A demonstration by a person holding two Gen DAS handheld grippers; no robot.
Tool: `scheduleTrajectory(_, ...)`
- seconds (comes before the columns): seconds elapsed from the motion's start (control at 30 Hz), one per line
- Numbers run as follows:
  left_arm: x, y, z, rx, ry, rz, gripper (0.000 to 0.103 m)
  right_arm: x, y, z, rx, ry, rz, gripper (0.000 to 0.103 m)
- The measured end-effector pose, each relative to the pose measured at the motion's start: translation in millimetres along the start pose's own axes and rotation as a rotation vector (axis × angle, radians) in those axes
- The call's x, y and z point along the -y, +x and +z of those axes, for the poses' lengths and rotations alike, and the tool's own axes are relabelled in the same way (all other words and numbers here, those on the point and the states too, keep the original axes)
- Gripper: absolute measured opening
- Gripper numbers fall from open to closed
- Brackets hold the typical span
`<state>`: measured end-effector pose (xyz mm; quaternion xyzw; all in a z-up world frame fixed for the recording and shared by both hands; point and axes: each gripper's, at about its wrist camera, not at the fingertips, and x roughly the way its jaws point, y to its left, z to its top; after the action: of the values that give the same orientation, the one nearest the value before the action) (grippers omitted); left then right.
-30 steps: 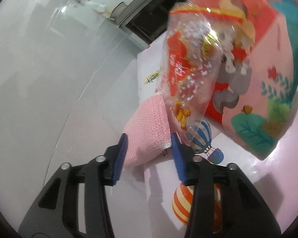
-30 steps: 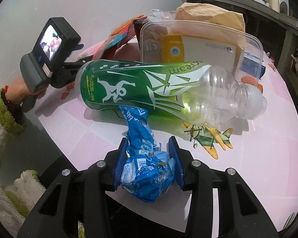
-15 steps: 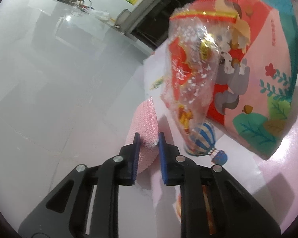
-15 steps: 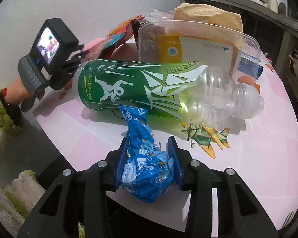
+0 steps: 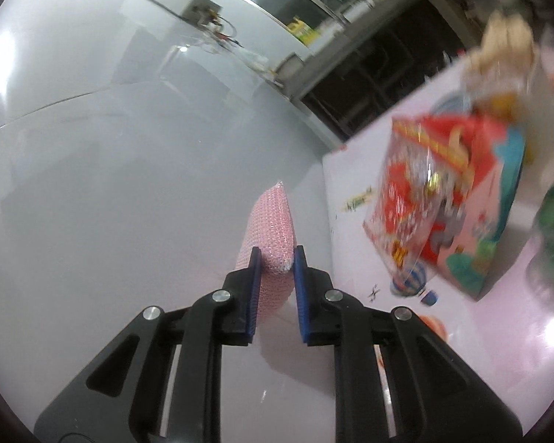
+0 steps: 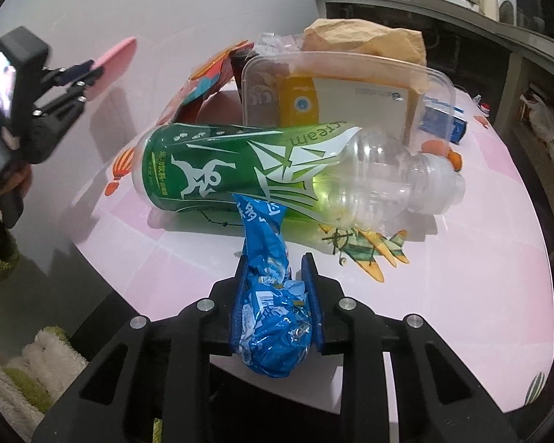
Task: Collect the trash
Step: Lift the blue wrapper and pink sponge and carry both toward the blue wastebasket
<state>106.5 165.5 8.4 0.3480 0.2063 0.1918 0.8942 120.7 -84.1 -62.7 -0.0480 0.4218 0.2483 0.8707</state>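
The left gripper (image 5: 276,258) has just closed its jaws on a pink mesh sponge (image 5: 271,221), pinching its near end and holding it off the pink table (image 6: 461,265), out over the floor. The right gripper (image 6: 276,269) has just been squeezing in on a crumpled blue wrapper (image 6: 273,310) at the table's near edge; its twisted tip touches the green bottle (image 6: 240,162) lying on its side.
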Motion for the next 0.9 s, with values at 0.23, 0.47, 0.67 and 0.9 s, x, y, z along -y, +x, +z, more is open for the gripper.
scheduleTrajectory(0.23,-41.0,-50.5,32.6,0.099,-0.214,-0.155,0.016,11.9,-32.6,-9.0,0.054,0.089,-0.005,0.026)
scheduleTrajectory(0.47,-32.6,-91.8,76.0,0.243,-0.323,-0.389,0.016,37.8,-83.8,-27.6,0.145,0.220,-0.060,0.026)
scheduleTrajectory(0.67,0.6,-120.6,127.1,0.355,-0.359,-0.671,0.016,75.9,-130.9,-56.1,0.236,0.370,-0.163,0.026)
scheduleTrajectory(0.9,87.2,-138.2,203.4,0.314,-0.319,-1.069,0.016,143.6,-178.9,-113.0,0.318,0.635,-0.339,0.026)
